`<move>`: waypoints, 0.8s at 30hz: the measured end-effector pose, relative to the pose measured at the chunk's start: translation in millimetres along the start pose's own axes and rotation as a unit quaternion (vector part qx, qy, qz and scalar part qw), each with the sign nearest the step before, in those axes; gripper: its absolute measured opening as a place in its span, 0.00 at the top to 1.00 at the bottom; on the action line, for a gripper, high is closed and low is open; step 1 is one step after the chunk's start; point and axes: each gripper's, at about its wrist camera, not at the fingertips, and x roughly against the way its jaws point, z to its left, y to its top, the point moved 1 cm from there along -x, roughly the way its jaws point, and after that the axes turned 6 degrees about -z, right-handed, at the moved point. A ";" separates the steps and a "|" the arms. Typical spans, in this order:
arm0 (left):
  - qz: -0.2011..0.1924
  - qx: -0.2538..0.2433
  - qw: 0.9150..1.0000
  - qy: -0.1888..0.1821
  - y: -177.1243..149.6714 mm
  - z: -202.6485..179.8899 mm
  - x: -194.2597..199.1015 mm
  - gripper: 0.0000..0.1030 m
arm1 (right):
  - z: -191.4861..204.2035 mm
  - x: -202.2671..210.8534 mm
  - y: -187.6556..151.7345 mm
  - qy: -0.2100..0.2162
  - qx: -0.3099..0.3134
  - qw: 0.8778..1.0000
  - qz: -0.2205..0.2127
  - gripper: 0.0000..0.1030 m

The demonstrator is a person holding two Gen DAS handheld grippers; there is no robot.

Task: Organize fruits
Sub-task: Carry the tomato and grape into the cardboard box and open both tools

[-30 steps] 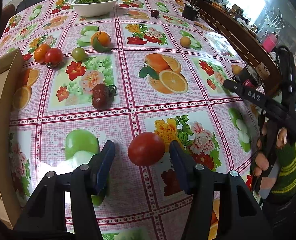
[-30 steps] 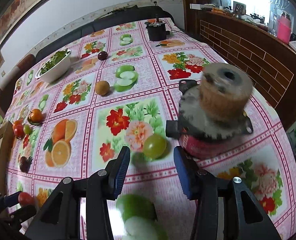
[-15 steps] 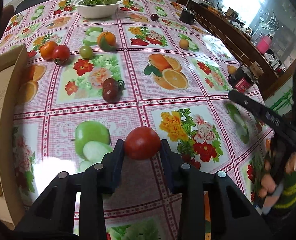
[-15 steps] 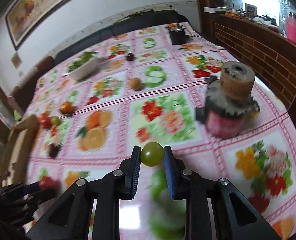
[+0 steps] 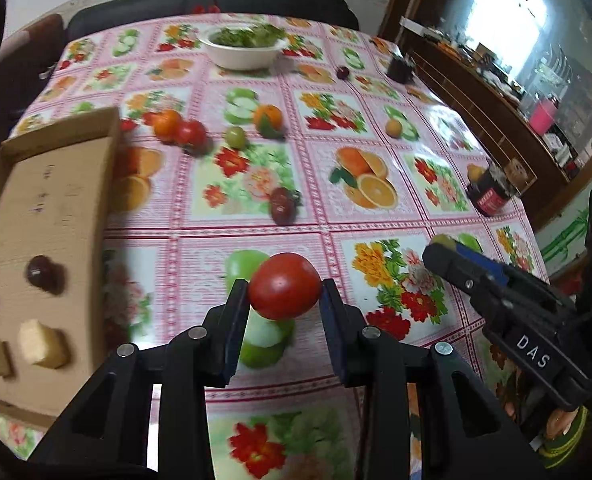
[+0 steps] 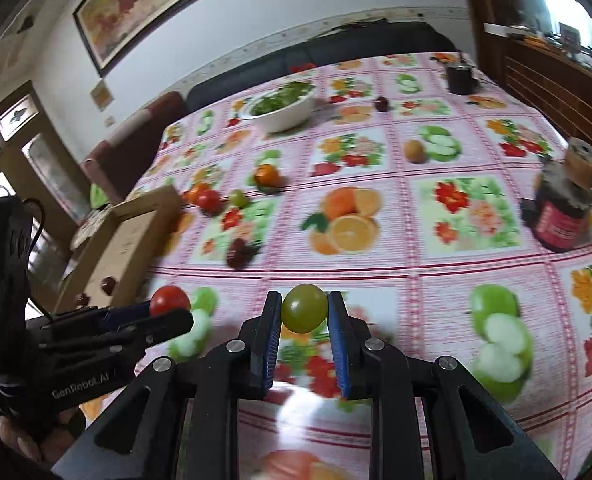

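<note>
Right now my left gripper (image 5: 284, 300) is closed on a round red tomato (image 5: 284, 291), both blue-lined fingers pressed against its sides, and the tomato hangs above the tablecloth. My right gripper (image 6: 304, 312) is clamped the same way on a small round green tomato (image 6: 304, 308), also held off the surface. In the right wrist view the left gripper (image 6: 163, 312) shows at the near left with its red tomato (image 6: 169, 299) at the tips; in the left wrist view the right gripper (image 5: 446, 250) reaches in from the near right.

Below both lies the pink checked plastic tablecloth printed with fruit and flowers (image 5: 376, 128). At the left edge sits a shallow brown cardboard box (image 5: 43, 216), holding two dark round fruits (image 5: 39, 272) and two pale yellow cubes (image 5: 41, 342).

Farther out on the cloth, left of centre, an orange tangerine (image 5: 167, 124), a red tomato (image 5: 191, 133) and a small green tomato (image 5: 235, 136) lie close together, with another orange tangerine with a leaf (image 5: 268, 117) just right of them. A dark red fruit with a green stalk (image 5: 281, 204) lies alone nearer to me. A white bowl of green leaves (image 5: 243, 46) stands at the far side, and a dark jar with a red label (image 6: 562, 216) stands at the right.
</note>
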 end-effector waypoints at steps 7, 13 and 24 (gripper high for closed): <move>-0.018 0.028 0.999 0.023 -2.7 29.4 20.2 0.68 | 23.4 2.0 0.5 0.027 0.013 1.000 0.003 0.77; -0.030 0.039 0.998 0.042 -5.2 48.4 32.5 0.68 | 40.8 0.9 2.7 0.037 0.026 0.999 0.005 0.77; -0.047 0.065 0.994 0.070 -8.4 86.5 46.8 0.68 | 75.5 -10.7 5.3 0.048 0.054 0.997 0.020 0.77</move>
